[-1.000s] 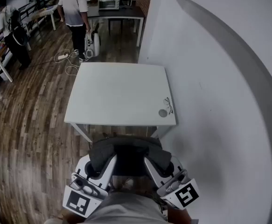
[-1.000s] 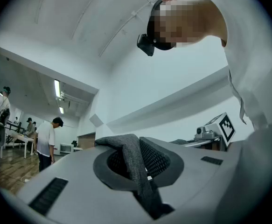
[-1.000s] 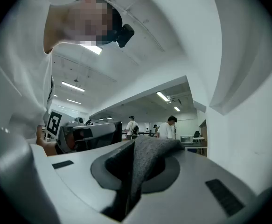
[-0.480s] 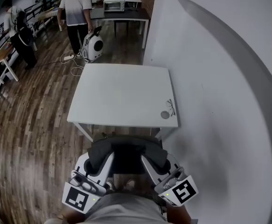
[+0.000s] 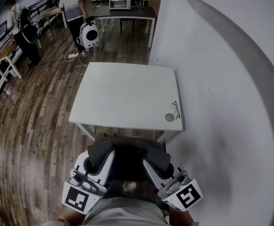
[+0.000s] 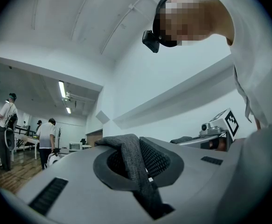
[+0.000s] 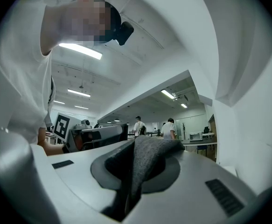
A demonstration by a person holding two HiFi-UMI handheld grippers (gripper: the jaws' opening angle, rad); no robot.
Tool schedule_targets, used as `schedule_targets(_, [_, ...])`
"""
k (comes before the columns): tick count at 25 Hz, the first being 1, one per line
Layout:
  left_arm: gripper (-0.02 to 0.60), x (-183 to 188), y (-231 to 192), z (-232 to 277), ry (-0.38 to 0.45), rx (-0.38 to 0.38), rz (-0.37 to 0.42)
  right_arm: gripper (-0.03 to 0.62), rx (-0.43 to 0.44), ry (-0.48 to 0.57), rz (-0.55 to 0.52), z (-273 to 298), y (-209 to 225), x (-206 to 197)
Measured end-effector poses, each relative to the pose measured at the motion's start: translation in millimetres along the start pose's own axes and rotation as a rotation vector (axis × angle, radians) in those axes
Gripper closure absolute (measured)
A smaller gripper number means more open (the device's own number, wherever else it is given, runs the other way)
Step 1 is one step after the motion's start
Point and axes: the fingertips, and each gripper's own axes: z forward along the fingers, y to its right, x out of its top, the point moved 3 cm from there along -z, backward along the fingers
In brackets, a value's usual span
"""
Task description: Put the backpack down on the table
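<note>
Both tongs are closed on gray fabric. We see the jaws of the left gripper [image 6: 136, 171] pressed together on a gray strap [image 6: 129, 153] with a mesh side, and the jaws of the right gripper [image 7: 135, 177] pressed on a similar gray band [image 7: 149, 155].

From the head view, the backpack [image 5: 127, 158] hangs between the two grippers at the lower middle of the frame. It is dark, with a thick gray upper part that goes from one gripper to the other. It is just below the near edge of the table [image 5: 127, 93] in the frame and does not lie on it.

Each gripper has a cube with a black and white square marker, one at the lower left [image 5: 77, 199] and one at the lower right [image 5: 189, 196]. These are patterns, not letters.

The table is white. Near its lower right corner we see glasses [image 5: 176, 109] and, just beside them, a small round gray thing [image 5: 169, 117]; what it is we cannot tell.

At the upper left of the frame, on the wooden floor [image 5: 33, 107], a person [image 5: 73, 4] holds a white round bag [image 5: 90, 33]. Another person [image 5: 21, 25] stands further left. A white oven [image 5: 119, 3] stands on a dark table [image 5: 137, 13] at the top. The white wall [image 5: 221, 102] fills the right side.
</note>
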Motion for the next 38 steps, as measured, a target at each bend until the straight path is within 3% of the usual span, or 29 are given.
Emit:
schedule_targets(11, [0.531,0,-45,56,0.009,-0.081,-0.048,0.537,-0.021,-0.029,0.032,34,42,3])
schedule_targets(29, [0.531,-6,-143,147,0.032,-0.224,-0.086,0.537,-0.173,0.001,-0.020,133,117,22])
schedule_targets(38, [0.531,-14,-173,192,0.034,-0.150,-0.063,0.537,-0.168,-0.044,-0.032,162,163,13])
